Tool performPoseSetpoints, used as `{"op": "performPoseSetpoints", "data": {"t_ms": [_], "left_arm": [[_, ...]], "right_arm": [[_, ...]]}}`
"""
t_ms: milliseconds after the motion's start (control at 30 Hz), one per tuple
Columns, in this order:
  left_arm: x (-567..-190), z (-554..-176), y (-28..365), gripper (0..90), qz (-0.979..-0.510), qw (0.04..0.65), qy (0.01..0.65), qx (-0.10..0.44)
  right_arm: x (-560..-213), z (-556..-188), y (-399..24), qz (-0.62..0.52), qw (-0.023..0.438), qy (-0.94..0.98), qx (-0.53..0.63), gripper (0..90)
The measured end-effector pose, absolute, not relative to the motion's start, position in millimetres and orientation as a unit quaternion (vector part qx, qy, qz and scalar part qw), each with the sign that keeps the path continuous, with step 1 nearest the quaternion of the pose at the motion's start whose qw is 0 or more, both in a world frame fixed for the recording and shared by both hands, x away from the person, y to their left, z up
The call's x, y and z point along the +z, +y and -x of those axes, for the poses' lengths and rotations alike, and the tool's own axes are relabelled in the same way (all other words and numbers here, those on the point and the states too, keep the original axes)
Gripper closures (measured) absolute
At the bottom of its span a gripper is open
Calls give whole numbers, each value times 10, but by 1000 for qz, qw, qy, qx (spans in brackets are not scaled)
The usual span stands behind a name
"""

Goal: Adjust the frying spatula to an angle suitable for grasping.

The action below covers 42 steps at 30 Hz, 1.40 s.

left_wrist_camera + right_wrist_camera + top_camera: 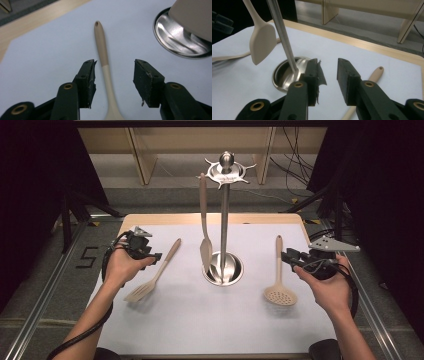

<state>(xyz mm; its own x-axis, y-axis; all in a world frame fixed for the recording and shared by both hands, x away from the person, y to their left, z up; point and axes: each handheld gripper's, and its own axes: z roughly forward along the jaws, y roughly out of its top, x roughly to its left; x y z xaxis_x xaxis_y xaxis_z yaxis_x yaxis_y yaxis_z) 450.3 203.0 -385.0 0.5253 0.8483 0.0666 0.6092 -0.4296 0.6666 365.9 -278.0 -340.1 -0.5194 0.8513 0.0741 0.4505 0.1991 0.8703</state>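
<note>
While the left gripper (156, 256) hangs low over the left half of the table (210, 320), its jaws stand well apart on either side of the slotted turner (154, 279), whose beige handle runs up between them in the left gripper view without either pad touching it. That turner (105, 67) lies flat on the white sheet, its handle end with the small hole pointing toward the far edge and its slotted head toward the near left corner. The left hand (122, 267) wraps the gripper body from behind, a black cable trailing down along the forearm.

At the middle of the table stands the utensil stand (224, 220), a steel pole rising from a round dish-like base (223, 268) to a star-shaped top. A solid spatula (204, 227) hangs from one of its hooks, blade down, just left of the pole and close above the base.

Over toward the right edge lies the skimmer (279, 279), its perforated round head nearer the front edge and its handle pointing to the far edge. The right gripper (288, 257) sits just beside that handle, held by the right hand (327, 287), with its jaws partly open and nothing between the pads. In the right gripper view those jaws frame bare white sheet, the skimmer handle (375, 73) passing behind and under the right-hand jaw, and the stand's base (287, 75) close to the left-hand one.
</note>
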Motion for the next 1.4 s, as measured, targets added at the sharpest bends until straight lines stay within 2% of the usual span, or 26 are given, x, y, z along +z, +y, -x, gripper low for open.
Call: {"op": "performPoseSetpoints", "data": {"t_ms": [100, 267, 533, 733, 1133, 1400], "left_arm": [[-3920, -4558, 2052, 513, -834, 267, 449, 177], [-4024, -4645, 2054, 519, -831, 261, 461, 169], [-4176, -4834, 1981, 541, -837, 208, 490, 126], [-4326, -4916, 1909, 570, -855, 163, 483, 98], [-4507, -5022, 1906, 592, -855, 135, 498, 44], [-4604, -5065, 1913, 614, -852, 124, 508, 29]], "right_arm": [[-3383, -3642, -2780, -437, 227, 740, 458, 710], [-3368, -3653, -2772, -424, 236, 744, 458, 708], [-3367, -3641, -2749, -438, 217, 742, 459, 704], [-3379, -3640, -2729, -440, 219, 738, 462, 702], [-3386, -3660, -2719, -428, 224, 745, 460, 700], [-3386, -3658, -2723, -427, 226, 745, 460, 697]]}}
